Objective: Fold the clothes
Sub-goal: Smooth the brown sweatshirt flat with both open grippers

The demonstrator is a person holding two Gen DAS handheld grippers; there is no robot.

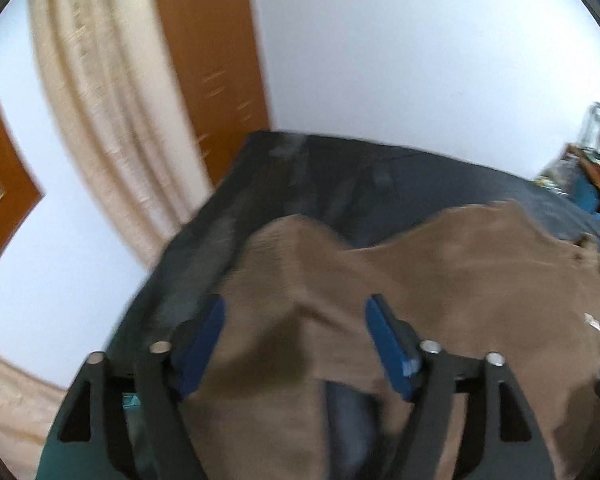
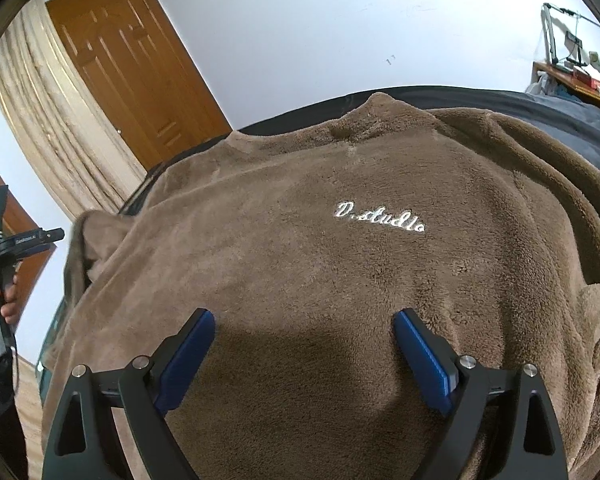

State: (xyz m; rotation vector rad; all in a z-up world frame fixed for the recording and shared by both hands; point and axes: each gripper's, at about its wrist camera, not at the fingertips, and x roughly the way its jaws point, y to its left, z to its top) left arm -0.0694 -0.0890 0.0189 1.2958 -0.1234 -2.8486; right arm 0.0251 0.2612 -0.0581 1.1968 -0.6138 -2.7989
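A brown fleece sweater (image 2: 340, 280) with white script lettering (image 2: 380, 222) lies spread front-up across a dark bed cover (image 2: 560, 108). My right gripper (image 2: 304, 316) hovers open over the sweater's lower front, and nothing is between its blue pads (image 2: 192, 344). The left wrist view is blurred. There my left gripper (image 1: 294, 312) stands open above a rumpled side of the same sweater (image 1: 440, 272), its pads (image 1: 388, 336) clear of the cloth. A fold of fleece lies loose under it, with dark cover (image 1: 352, 404) showing beneath.
The bed's far edge (image 1: 284, 136) meets a white wall. A wooden door (image 2: 132, 72) and a beige curtain (image 2: 48, 120) stand to the left. A cluttered wooden desk (image 2: 580, 76) sits at the far right. A hand (image 2: 2, 292) grips a black handle at the left edge.
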